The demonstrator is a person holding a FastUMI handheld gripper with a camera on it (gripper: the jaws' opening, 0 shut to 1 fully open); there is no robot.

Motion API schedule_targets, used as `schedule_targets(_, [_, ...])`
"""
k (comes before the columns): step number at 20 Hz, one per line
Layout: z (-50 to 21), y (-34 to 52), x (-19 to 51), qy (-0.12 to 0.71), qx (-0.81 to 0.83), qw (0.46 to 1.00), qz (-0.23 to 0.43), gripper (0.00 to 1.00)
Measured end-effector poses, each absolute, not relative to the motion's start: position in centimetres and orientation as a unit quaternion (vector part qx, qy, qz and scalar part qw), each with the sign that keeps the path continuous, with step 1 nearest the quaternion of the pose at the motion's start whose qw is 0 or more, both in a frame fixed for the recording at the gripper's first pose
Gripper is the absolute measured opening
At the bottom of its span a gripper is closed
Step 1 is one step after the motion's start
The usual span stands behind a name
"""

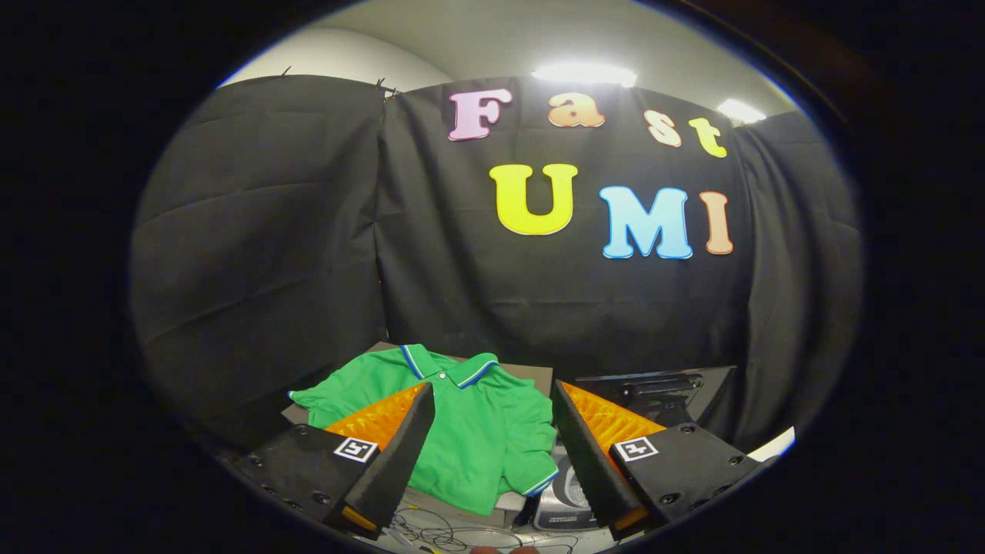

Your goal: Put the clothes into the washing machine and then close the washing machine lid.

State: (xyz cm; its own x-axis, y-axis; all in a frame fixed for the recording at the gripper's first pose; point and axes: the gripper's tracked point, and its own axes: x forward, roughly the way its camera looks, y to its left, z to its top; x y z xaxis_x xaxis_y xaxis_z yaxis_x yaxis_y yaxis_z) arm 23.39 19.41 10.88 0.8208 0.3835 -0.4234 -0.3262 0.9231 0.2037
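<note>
My fingers (492,400) stand spread and empty above the worktop (531,377), the green polo shirt (469,431) lying flat just beyond them; soft, light and floppy by my reckoning, it is best pinched at a bunched fold near the collar (450,368)

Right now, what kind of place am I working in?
Likely a staged recording booth: black cloth wall, a green polo shirt laid flat ahead of the open jaws, loose cables below.

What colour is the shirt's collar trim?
The shirt is green; its collar has blue and white trim, seen in the gripper view beyond the open gripper.
</note>
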Motion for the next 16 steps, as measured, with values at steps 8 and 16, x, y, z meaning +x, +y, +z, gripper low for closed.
schedule_targets(8, [7.8,27.3,26.9,0.317,0.061,0.922,0.214,0.96])
schedule_targets(16, [3.4,33.2,27.8,0.376,0.035,0.893,0.243,0.96])
